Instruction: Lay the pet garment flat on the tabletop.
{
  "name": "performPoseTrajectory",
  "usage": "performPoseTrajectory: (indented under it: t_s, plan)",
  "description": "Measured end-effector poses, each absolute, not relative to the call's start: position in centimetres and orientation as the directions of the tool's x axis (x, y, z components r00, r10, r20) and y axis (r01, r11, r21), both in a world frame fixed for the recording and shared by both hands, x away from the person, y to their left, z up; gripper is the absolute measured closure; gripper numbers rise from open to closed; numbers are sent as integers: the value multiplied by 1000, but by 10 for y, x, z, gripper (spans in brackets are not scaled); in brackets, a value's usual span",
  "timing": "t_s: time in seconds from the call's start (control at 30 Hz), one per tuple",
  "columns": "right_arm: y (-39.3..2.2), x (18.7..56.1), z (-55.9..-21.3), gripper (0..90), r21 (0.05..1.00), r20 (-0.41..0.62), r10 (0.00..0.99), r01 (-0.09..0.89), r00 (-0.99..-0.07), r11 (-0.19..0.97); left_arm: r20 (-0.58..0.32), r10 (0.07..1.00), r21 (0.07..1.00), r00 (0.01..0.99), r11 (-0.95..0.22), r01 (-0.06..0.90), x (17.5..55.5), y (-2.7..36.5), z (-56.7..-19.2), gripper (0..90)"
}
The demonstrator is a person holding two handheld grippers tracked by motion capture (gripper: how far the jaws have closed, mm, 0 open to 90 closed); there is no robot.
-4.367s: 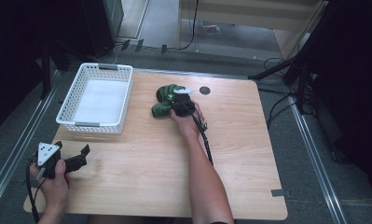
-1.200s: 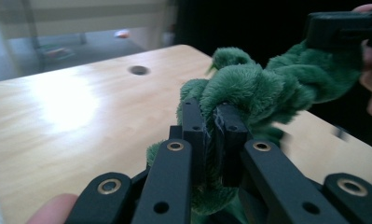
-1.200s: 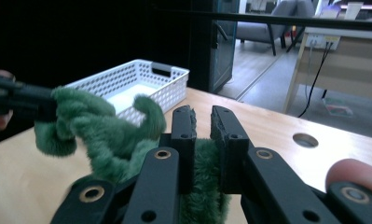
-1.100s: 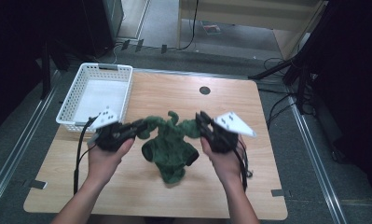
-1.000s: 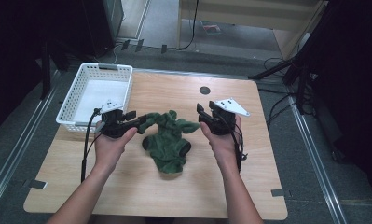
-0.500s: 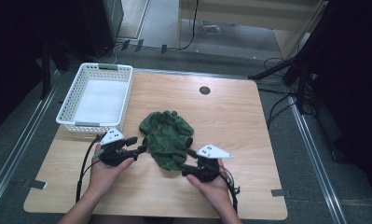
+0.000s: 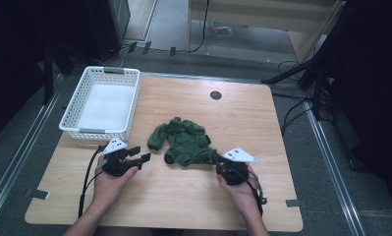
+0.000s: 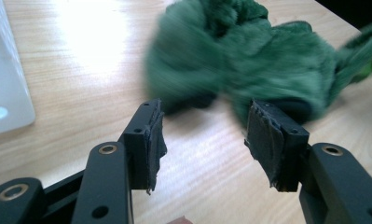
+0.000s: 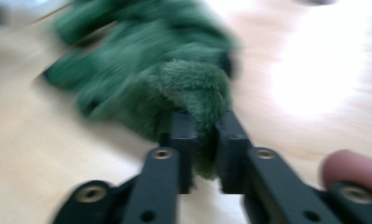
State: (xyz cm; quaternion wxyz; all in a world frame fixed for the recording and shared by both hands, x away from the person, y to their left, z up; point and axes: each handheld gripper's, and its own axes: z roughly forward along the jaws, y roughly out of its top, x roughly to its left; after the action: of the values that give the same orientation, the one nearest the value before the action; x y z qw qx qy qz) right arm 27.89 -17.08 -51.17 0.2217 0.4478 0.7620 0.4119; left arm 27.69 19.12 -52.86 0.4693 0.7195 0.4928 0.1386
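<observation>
Between the right claw's (image 9: 203, 122) jaws, just closing: a pinched fold of green fuzzy cloth (image 7: 186, 142), heaped on the counter (image 7: 193, 196). Ahead of the left claw (image 8: 204, 128), jaws apart and empty, same cloth, not touched.

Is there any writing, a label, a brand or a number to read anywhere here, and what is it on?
None: no readable text in any view.
Green fuzzy cloth: no tag or label showing.
White basket: plain, no markings.
Flat item on the floor beyond the table: may bear print, too small and blurred to read.
Grippers' grey plates: blank.
</observation>
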Motion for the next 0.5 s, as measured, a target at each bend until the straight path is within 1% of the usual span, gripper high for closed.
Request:
performPoseTrajectory:
  t_s: [0.03,0.07,0.1,0.13,0.17,0.2,0.23,0.27,0.3,0.33,0.37,0.4,0.43,0.47,0.5]
  plan:
    - [-171,279,-512,699,826,31,865,500,-501,260,-263,839,812,476,-74,579,277,191,-529,460]
    - [-183,287,-511,557,824,-9,948,536,-317,187,-254,846,815,469,-74,575,279,189,-527,453]
    - [-183,287,-511,557,824,-9,948,536,-317,187,-247,851,819,463,-72,570,282,187,-526,453]
    - [-193,287,-510,480,823,54,985,566,-166,50,-230,862,830,453,-70,554,288,182,-522,426]
    - [-195,284,-508,457,831,98,982,556,-162,9,-230,862,830,453,-70,554,288,182,-522,419]
    - [-194,279,-506,427,834,127,974,551,-185,-4,-221,867,834,446,-69,547,299,175,-517,407]
    - [-188,274,-504,395,833,155,962,553,-223,-6,-221,867,834,446,-69,547,299,175,-517,393]
    - [-188,274,-504,395,833,155,962,553,-223,-6,-214,871,834,443,-73,546,302,173,-516,393]
    - [-184,271,-503,350,832,176,951,555,-253,-6,-211,874,836,438,-71,544,309,169,-514,386]
    - [-170,268,-504,219,807,233,923,591,-307,-7,-201,881,828,429,-81,555,320,161,-513,359]
    - [-160,271,-508,147,783,237,916,622,-324,17,-201,881,828,429,-81,555,320,161,-513,355]
    - [-154,272,-512,135,769,219,922,638,-318,37,-196,882,817,429,-95,569,328,154,-515,356]
    - [-154,272,-512,135,769,219,922,638,-318,37,-196,882,817,429,-95,569,328,154,-515,361]
    - [-143,279,-523,205,747,146,950,661,-275,77,-223,872,798,435,-93,595,333,147,-521,380]
    - [-141,283,-528,327,735,138,959,674,-247,68,-200,876,792,440,-120,599,334,142,-525,407]
